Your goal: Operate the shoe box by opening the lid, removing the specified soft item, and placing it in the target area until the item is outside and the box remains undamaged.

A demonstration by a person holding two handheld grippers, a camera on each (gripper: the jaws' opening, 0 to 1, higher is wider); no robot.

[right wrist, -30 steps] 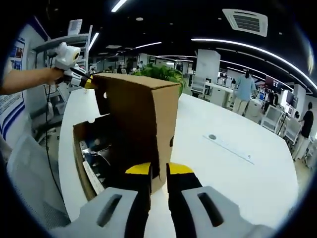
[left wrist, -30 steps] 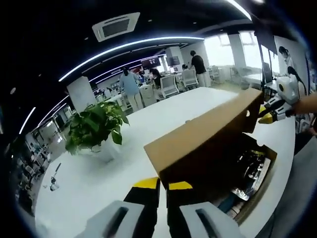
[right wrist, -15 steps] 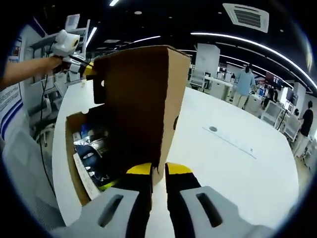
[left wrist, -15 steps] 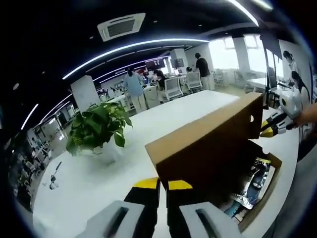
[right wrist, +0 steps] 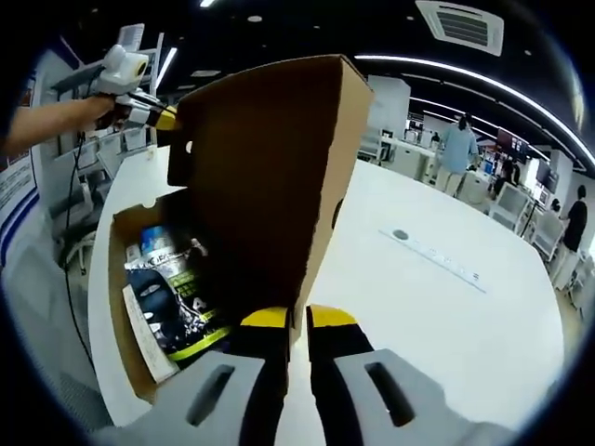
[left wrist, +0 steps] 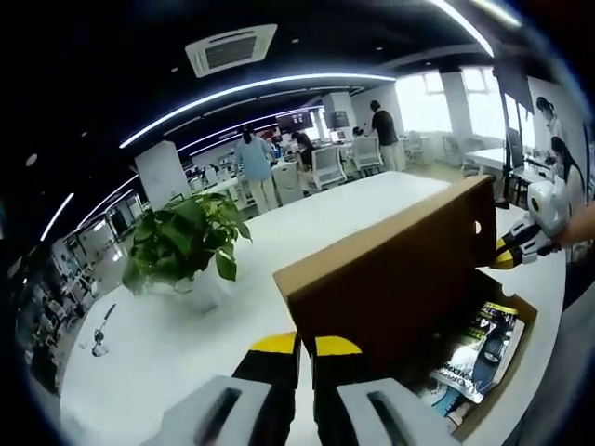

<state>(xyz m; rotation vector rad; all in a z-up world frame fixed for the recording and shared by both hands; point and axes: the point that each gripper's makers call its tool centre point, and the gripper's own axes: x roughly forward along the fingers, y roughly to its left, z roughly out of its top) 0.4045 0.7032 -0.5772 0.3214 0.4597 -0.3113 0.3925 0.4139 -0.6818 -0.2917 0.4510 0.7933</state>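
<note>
A brown cardboard shoe box (right wrist: 116, 307) lies on the white table with its lid (right wrist: 260, 186) raised nearly upright. Inside lies a black and green printed packet (right wrist: 172, 297) with something blue (right wrist: 153, 240) behind it. My right gripper (right wrist: 297, 319) is shut on the lid's near corner. At the lid's far corner is my left gripper (right wrist: 160, 117), held by a hand. In the left gripper view, my left gripper (left wrist: 307, 346) is shut on the lid (left wrist: 390, 269), and the right gripper (left wrist: 513, 251) pinches the opposite end. The packet (left wrist: 474, 348) shows under the lid.
A potted green plant (left wrist: 181, 237) stands on the white table (left wrist: 167, 344) left of the box. A small round fitting (right wrist: 400, 234) sits in the tabletop (right wrist: 437, 316) to the right. People and office chairs (left wrist: 316, 163) are far behind.
The lid has swung further up, from a slant to nearly upright, with both grippers still on its corners. More of the packet inside the box is now in view.
</note>
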